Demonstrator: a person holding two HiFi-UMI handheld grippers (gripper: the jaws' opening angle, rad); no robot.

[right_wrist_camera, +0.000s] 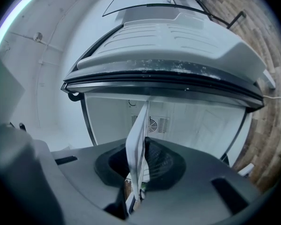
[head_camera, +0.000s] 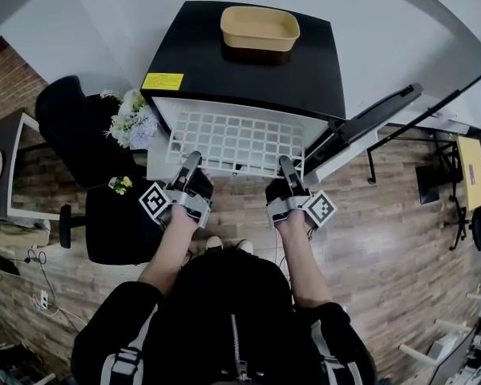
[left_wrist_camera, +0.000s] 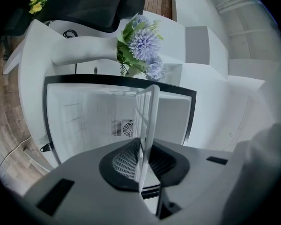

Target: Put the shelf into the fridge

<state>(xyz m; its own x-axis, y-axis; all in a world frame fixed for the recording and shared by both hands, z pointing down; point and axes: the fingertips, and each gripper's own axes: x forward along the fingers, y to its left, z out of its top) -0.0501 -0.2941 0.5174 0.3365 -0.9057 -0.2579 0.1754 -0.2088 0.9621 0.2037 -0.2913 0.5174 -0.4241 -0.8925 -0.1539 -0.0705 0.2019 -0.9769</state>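
Head view: a black fridge [head_camera: 248, 62] stands on the wooden floor [head_camera: 385, 239] with its door [head_camera: 369, 123] swung open to the person's right, a tan basin [head_camera: 259, 28] on its top and a yellow label [head_camera: 163, 81] at its front left corner. The white grid shelf [head_camera: 236, 141] lies flat at the mouth of the fridge, its near edge held by the left tongs [head_camera: 191, 167] and the right tongs [head_camera: 289, 171], one towards each front corner. Flowers [head_camera: 132, 119] and a black chair [head_camera: 76, 127] stand to the left. Left gripper view: the left tongs [left_wrist_camera: 143, 161] are clenched on the shelf [left_wrist_camera: 147, 125], seen edge-on, which reaches into the white interior; a fan grille [left_wrist_camera: 122, 128] shows on the back wall and the flowers [left_wrist_camera: 140, 46] lie beyond the fridge. Right gripper view: the right tongs [right_wrist_camera: 138, 165] are clenched on the shelf [right_wrist_camera: 139, 139] edge, with the door [right_wrist_camera: 178, 46] filling the upper frame and the fan grille [right_wrist_camera: 152, 124] behind.
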